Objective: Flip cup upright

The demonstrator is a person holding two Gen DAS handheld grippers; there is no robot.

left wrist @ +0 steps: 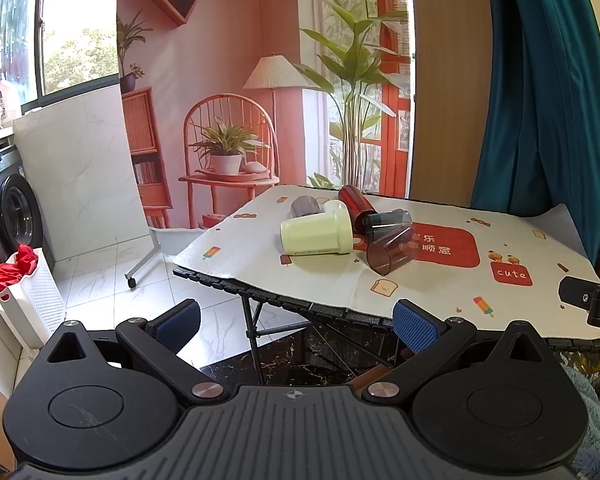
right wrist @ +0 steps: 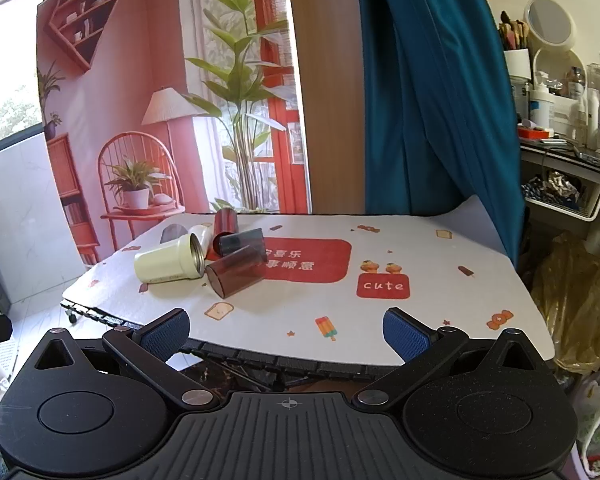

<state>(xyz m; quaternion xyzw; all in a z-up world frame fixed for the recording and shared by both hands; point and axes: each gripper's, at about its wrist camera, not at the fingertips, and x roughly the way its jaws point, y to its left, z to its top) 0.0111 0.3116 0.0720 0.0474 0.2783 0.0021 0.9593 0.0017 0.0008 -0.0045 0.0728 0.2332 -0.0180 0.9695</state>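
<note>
I hold both fingers, left (left wrist: 296, 322) and right (right wrist: 286, 330), spread wide and empty short of the counter (right wrist: 440, 280); the cream cup (right wrist: 168, 262) lies sideways among 5 others, ungrasped

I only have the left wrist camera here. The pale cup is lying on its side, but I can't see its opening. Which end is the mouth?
Observer: In the right wrist view, the pale cup has its mouth at its right end, toward the brown cup. It is open, with a metal lining inside.
Operator: Is the right gripper holding anything?
Observer: No. The right gripper is open with nothing between its fingers, back at the near edge of the table.
Operator: Anything beside the table on the right?
Observer: A yellow bag sits just past the table's right edge.
</note>
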